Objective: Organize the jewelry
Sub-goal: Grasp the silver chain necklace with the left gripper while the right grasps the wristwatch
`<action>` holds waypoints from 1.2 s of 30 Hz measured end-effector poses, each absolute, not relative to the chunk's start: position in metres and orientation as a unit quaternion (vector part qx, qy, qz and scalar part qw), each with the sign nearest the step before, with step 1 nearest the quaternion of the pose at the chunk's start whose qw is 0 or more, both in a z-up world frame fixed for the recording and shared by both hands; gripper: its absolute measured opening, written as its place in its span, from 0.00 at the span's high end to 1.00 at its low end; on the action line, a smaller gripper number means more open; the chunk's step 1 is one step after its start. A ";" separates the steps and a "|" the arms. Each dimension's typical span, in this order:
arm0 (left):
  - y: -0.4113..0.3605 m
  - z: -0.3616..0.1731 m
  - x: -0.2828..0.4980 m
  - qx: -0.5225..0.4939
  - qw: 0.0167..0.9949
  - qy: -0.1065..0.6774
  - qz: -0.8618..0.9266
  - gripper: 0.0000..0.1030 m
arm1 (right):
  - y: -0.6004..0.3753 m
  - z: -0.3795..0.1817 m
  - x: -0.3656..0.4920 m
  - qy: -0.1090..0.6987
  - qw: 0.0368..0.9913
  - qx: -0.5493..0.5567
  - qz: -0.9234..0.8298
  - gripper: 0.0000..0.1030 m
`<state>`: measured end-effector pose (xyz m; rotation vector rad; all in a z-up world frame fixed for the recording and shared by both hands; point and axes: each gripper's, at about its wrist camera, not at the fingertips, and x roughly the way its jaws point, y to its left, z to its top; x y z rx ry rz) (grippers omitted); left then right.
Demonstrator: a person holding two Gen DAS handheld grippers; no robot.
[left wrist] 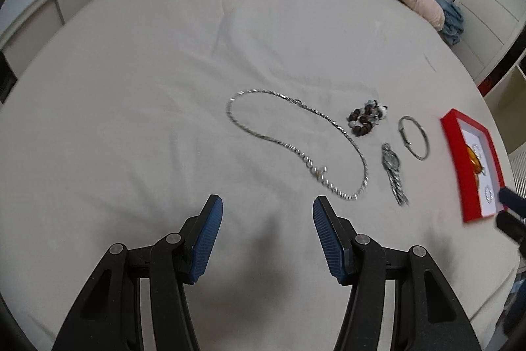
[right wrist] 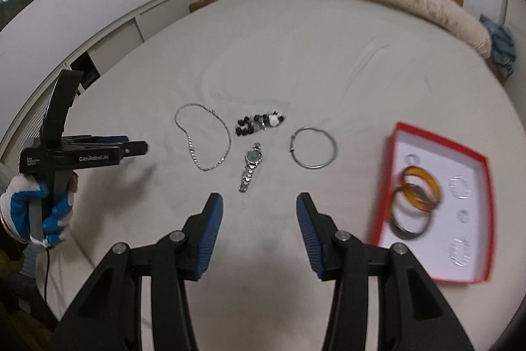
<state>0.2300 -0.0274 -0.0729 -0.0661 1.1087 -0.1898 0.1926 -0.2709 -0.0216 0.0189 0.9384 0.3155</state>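
On the bed (right wrist: 296,55), the watch (right wrist: 251,166) lies at 12 o'clock just beyond the right gripper (right wrist: 259,203), whose fingers stand open and empty; it looks light, slick, its link band floppy, best pinched across the stiff case. The left gripper (left wrist: 268,206), fingers also spread and empty, has the limp chain (left wrist: 296,147) near at 12 to 1 o'clock; the box (right wrist: 434,203) sits at 2 o'clock of the right
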 end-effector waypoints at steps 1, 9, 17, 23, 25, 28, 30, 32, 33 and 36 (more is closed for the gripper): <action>-0.031 -0.078 0.237 -0.034 0.843 0.528 -0.093 0.45 | -0.268 -0.032 0.202 0.456 0.877 0.012 0.154 0.57; -0.053 -0.106 0.278 -0.015 0.837 0.537 -0.105 0.45 | -0.253 -0.085 0.245 0.483 0.859 0.021 0.171 0.57; -0.037 -0.106 0.280 0.012 0.853 0.512 -0.103 0.94 | -0.237 -0.111 0.271 0.486 0.853 0.032 0.190 0.60; -0.010 -0.107 0.268 -0.017 0.861 0.496 -0.110 0.97 | -0.226 -0.120 0.281 0.475 0.859 0.023 0.192 0.64; -0.004 -0.109 0.263 -0.025 0.863 0.492 -0.111 0.98 | -0.225 -0.122 0.283 0.471 0.862 0.019 0.189 0.68; 0.000 -0.109 0.259 -0.023 0.865 0.488 -0.111 0.98 | -0.225 -0.126 0.286 0.466 0.865 0.021 0.186 0.77; 0.004 -0.107 0.253 -0.022 0.866 0.487 -0.110 0.98 | -0.227 -0.125 0.288 0.464 0.865 0.026 0.190 0.77; 0.008 -0.103 0.248 -0.024 0.866 0.488 -0.108 0.98 | -0.227 -0.124 0.287 0.462 0.866 0.029 0.191 0.77; 0.003 -0.101 0.251 -0.024 0.866 0.488 -0.107 0.98 | -0.230 -0.123 0.286 0.461 0.866 0.033 0.191 0.78; 0.000 -0.090 0.247 -0.021 0.869 0.483 -0.107 0.98 | -0.236 -0.117 0.285 0.461 0.866 0.044 0.191 0.78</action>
